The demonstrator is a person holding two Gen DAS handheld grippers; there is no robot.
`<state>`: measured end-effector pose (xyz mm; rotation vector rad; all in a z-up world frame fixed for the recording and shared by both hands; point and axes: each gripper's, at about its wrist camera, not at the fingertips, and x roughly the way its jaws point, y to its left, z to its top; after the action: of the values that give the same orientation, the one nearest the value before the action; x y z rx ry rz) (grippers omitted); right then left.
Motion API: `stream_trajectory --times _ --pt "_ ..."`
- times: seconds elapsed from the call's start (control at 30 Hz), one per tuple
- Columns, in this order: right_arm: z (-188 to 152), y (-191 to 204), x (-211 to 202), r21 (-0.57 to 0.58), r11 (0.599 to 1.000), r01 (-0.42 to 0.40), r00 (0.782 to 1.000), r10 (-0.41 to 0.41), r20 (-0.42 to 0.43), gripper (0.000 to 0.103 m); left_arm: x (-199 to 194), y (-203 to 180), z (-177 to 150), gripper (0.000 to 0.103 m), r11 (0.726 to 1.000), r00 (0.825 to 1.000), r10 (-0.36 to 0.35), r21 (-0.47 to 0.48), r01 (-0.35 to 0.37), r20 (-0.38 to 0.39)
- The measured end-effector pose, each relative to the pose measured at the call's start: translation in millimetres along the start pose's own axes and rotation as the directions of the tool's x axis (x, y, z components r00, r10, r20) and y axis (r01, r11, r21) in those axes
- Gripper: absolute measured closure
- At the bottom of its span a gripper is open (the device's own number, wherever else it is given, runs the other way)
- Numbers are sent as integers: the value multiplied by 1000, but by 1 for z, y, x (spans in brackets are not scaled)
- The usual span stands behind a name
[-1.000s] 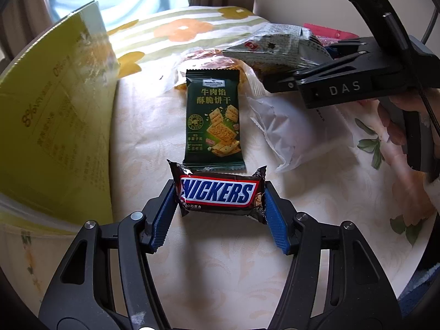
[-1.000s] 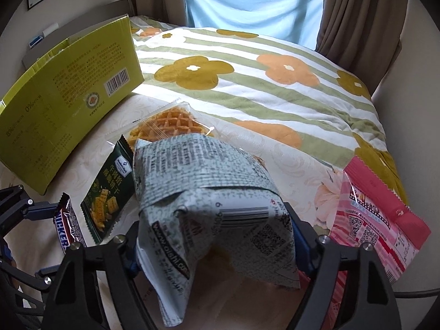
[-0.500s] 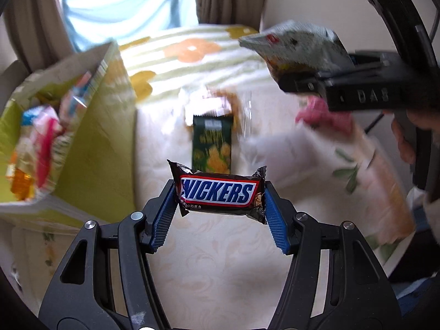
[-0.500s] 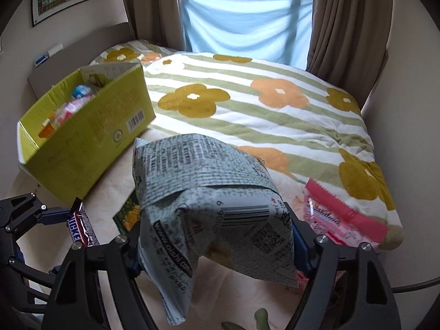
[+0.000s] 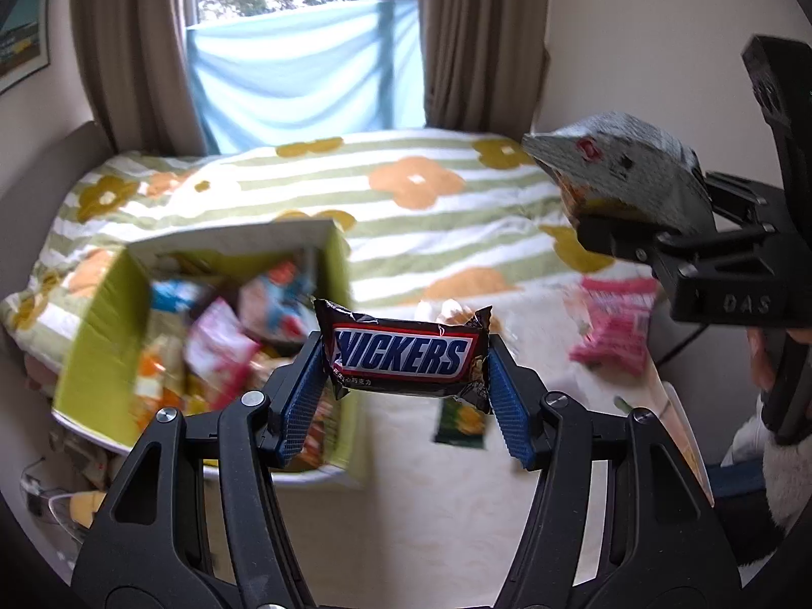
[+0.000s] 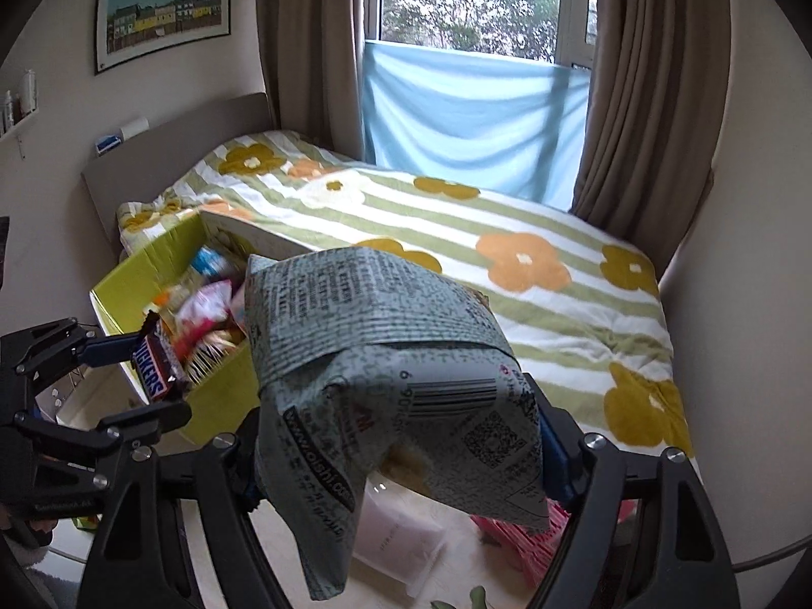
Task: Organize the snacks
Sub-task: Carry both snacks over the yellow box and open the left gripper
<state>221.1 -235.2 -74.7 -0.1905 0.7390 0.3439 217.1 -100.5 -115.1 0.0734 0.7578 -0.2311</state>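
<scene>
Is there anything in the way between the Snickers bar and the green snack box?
Nothing visible. The left hand-held gripper holds the Snickers bar in the air beside the open green box. The box has no lid and holds only loose snacks.

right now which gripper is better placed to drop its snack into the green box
Left. The left gripper holds the Snickers bar beside the green box; the grey bag sits farther right.

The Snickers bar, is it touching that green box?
Apart. In the left wrist view the Snickers bar hangs clamped in the left hand-held gripper, above the green box.
</scene>
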Motion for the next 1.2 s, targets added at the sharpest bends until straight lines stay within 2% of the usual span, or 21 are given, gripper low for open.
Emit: stream_trajectory --times 0.13,0.3,0.53,0.63,0.83,1.03,1.07,1.1,1.13,1.17,1.2 --pt "26 29 2 0 1000 -9 1000 9 16 26 -11 41 15 46 1000 1000 -6 -31 6 15" --pt "55 76 21 9 1000 -20 1000 20 10 26 -12 100 23 46 998 1000 13 -60 -14 -13" --pt "84 140 68 30 999 -45 999 45 -29 26 9 199 27 46 994 997 33 -104 -40 -68" --pt "89 156 85 49 998 -42 998 44 -45 26 25 230 27 46 994 994 34 -98 -44 -101" --pt "90 175 121 113 993 -24 993 37 -113 26 70 273 29 46 996 985 6 -88 -22 -175" --pt "89 181 145 129 992 4 984 19 -177 26 101 279 25 45 998 973 -25 -59 12 -229" --pt "89 180 148 133 991 4 983 20 -182 26 103 277 25 44 998 973 -32 -54 20 -228" --pt "89 179 151 136 991 4 982 22 -188 26 106 275 25 35 998 973 -39 -48 29 -229" --pt "89 178 155 139 990 3 981 24 -194 26 110 272 25 25 999 971 -42 -38 34 -237" --pt "90 177 158 143 990 2 980 27 -199 26 111 270 26 3 999 970 -34 -31 27 -241" --pt "89 175 161 148 989 -1 979 32 -203 26 112 268 26 0 1000 972 -20 -25 15 -236"
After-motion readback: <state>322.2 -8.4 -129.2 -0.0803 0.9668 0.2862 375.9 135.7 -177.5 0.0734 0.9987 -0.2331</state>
